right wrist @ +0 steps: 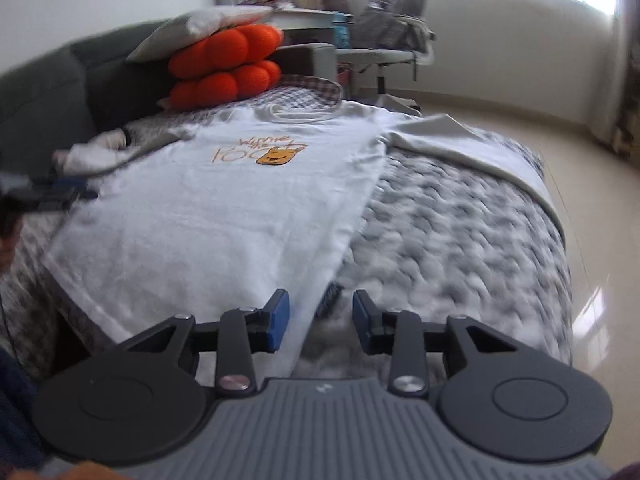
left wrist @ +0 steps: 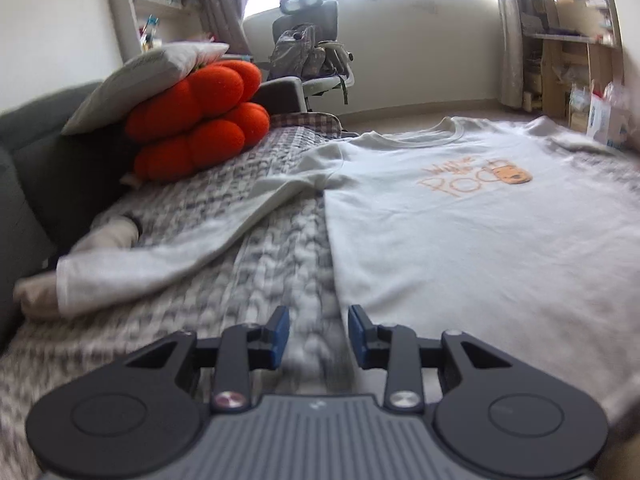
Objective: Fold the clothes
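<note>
I saw the white long-sleeved shirt [right wrist: 224,216] flat, unfolded, sleeves outspread; both my left gripper [left wrist: 318,334] and right gripper [right wrist: 320,320] gaped empty at its hem corners.

The white long-sleeved shirt with an orange bear print [right wrist: 224,208] lies flat on the grey-and-white knitted blanket [right wrist: 452,232], nothing on top of it. Bare blanket lies open along both side edges of the shirt. At the collar end, 2 stacked orange pumpkin-shaped cushions [left wrist: 196,120] under a white pillow [left wrist: 140,80] block the corner by the dark grey sofa back [left wrist: 24,128]. The grey office chair piled with bags [right wrist: 396,36] stands well apart, on the floor beyond.
</note>
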### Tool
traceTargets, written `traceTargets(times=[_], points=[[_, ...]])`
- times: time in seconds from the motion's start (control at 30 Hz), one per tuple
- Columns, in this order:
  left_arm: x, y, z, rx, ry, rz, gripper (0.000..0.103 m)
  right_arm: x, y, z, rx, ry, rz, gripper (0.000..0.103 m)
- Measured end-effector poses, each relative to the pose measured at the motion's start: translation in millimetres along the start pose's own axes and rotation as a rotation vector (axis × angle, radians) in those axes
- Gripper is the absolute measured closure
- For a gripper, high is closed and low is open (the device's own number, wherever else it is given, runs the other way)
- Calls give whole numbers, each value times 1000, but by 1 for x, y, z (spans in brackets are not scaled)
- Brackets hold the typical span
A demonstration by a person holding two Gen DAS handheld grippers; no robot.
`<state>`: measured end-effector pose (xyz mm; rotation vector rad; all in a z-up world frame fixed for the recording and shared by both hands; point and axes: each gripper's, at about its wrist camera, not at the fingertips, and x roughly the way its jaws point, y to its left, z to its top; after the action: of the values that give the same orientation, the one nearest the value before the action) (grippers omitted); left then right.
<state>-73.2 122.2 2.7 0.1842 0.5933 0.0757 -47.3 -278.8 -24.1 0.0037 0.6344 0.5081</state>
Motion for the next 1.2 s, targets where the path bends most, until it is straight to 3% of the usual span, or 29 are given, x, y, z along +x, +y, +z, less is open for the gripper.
traceTargets(times=[0.27, 0.4, 0.47, 0.53, 0.67, 0.83, 1.0, 1.2], points=[[-28, 15, -40, -157, 85, -123, 70, -26, -14, -27, 277, 0, 181, 72], [-24, 12, -50, -245, 65, -218, 70, -22, -19, -42, 391, 26, 201, 80], [-19, 10, -53, -291, 67, -221, 70, -20, -19, -47, 429, 17, 202, 88], [-19, 11, -51, -310, 71, -224, 74, -19, -19, -47, 443, 10, 193, 95], [-22, 15, -47, -339, 85, -246, 98, -26, -14, -42, 430, -2, 182, 96], [-35, 28, -36, -365, 102, -278, 99, -45, -7, -28, 410, -36, 198, 96], [-30, 23, -39, -327, 136, -252, 99, -62, 0, -11, 377, -52, 200, 96], [-22, 20, -46, -302, 174, -229, 99, -29, -3, -33, 343, 64, 95, 95]])
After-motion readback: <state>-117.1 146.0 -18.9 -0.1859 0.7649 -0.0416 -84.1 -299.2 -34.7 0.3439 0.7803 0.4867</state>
